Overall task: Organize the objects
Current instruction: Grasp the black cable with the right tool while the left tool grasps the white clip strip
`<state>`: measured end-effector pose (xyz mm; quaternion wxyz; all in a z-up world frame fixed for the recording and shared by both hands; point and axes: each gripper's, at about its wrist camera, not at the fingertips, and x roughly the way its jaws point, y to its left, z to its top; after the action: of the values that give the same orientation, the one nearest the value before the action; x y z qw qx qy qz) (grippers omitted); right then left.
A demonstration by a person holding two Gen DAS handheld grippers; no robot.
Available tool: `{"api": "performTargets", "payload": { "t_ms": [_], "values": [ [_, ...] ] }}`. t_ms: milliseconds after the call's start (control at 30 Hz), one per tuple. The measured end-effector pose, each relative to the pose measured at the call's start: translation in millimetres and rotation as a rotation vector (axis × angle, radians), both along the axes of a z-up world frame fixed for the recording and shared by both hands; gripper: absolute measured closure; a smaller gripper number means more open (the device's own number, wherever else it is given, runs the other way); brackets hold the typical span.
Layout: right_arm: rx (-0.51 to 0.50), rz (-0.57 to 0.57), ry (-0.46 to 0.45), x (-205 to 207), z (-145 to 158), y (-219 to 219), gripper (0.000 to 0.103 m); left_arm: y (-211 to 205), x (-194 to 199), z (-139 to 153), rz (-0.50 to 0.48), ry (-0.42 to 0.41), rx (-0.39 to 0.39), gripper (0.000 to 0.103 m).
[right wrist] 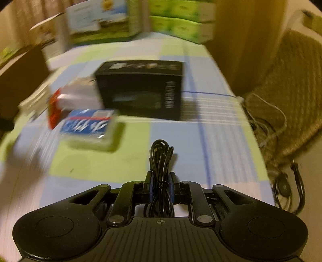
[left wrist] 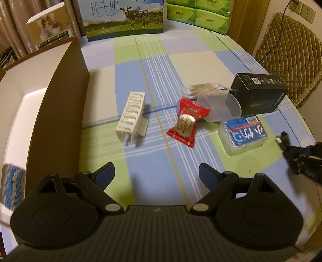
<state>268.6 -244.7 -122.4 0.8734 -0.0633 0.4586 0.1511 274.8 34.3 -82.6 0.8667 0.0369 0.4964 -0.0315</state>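
My left gripper is open and empty above the checked tablecloth. Ahead of it lie a white plastic clip rack, a red candy wrapper, a clear plastic cup on its side, a bag of cotton swabs, a blue-labelled clear box and a black box. My right gripper is shut on a coiled black cable above the table. It shows at the right edge of the left wrist view. The right wrist view is blurred; the black box and blue-labelled box lie ahead.
An open cardboard box stands at the left with a tall brown flap. A milk carton case and green tissue packs stand at the back. A quilted chair is beyond the table's right edge.
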Motion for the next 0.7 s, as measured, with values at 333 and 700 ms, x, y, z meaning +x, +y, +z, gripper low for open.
{"api": "performTargets", "payload": {
  "t_ms": [333,700],
  "values": [
    [0.029,-0.087,-0.009,23,-1,-8,0.091,12,57,-14,-0.006,-0.015,0.064,0.033],
    [0.045,-0.103,-0.019,25,-2,-10,0.091,14,105,-36,-0.009,0.054,0.093,0.064]
  ]
}}
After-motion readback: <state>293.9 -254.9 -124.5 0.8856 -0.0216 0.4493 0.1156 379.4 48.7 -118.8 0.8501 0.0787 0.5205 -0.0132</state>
